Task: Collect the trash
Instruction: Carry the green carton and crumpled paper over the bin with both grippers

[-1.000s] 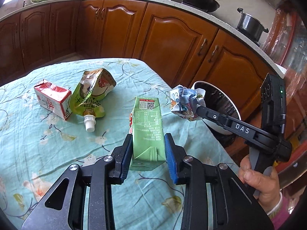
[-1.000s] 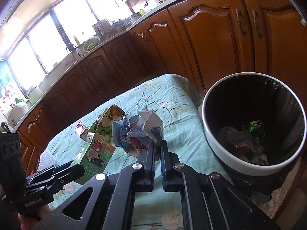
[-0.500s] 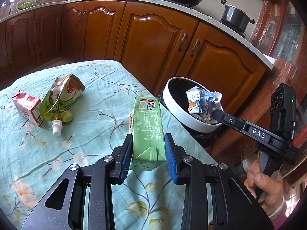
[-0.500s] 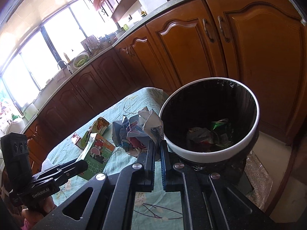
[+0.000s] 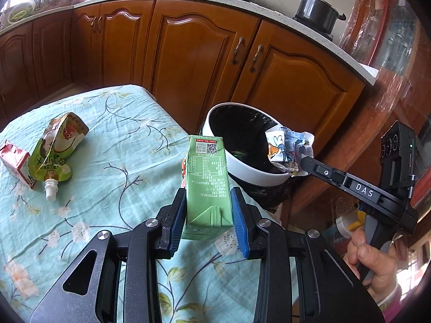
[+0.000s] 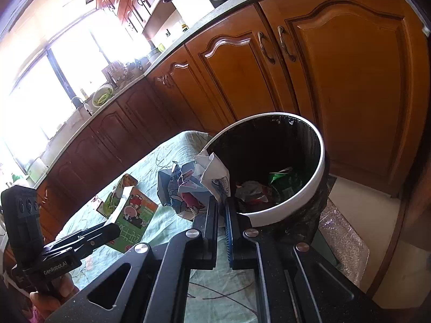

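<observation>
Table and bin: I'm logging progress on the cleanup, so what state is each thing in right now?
Green carton: clamped in left tool, above the table.
Crumpled wrapper: pinched in right tool, at the bin's rim.
Bin: open, lined, some trash inside.
Pouch: lying on table, crumpled.
Red carton: lying on table.
Cabinet doors: closed.

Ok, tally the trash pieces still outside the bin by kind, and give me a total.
Drink cartons: 2, the green carton clamped in the left gripper and the red and white carton on the table.
Spouted pouches: 1, the green pouch lying on the table.
Crumpled wrappers: 1, the crumpled wrapper pinched in the right gripper at the bin rim.
Total: 4
</observation>
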`<action>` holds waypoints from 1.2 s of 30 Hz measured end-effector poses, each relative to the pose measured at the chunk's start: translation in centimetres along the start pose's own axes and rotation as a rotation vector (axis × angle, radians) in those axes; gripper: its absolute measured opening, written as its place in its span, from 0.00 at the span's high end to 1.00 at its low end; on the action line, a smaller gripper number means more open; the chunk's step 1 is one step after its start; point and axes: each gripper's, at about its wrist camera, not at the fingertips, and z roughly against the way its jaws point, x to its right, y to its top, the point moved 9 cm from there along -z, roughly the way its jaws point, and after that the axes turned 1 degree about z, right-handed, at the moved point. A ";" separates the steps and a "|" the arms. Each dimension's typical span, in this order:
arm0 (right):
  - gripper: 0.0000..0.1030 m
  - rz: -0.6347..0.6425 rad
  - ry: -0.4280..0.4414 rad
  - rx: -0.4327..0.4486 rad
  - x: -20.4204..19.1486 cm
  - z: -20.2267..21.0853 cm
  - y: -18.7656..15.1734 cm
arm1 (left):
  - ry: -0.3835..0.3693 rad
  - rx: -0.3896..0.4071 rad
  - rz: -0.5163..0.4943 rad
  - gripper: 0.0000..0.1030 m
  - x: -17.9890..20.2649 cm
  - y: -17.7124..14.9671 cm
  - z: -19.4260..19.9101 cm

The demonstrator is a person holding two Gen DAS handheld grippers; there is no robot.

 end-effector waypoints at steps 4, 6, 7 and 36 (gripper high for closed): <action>0.95 -0.009 -0.006 0.007 0.7 0.2 0.4 | -0.001 -0.002 -0.011 0.70 0.6 0.2 -0.2; 0.95 -0.013 -0.008 0.010 1.0 0.3 0.5 | -0.003 -0.004 -0.015 0.70 0.9 0.3 -0.4; 0.95 -0.015 -0.010 0.011 1.1 0.3 0.6 | -0.003 -0.005 -0.017 0.70 1.0 0.3 -0.5; 0.95 -0.036 -0.083 0.015 4.3 -0.4 1.9 | -0.039 -0.022 -0.107 0.70 5.4 3.9 -4.3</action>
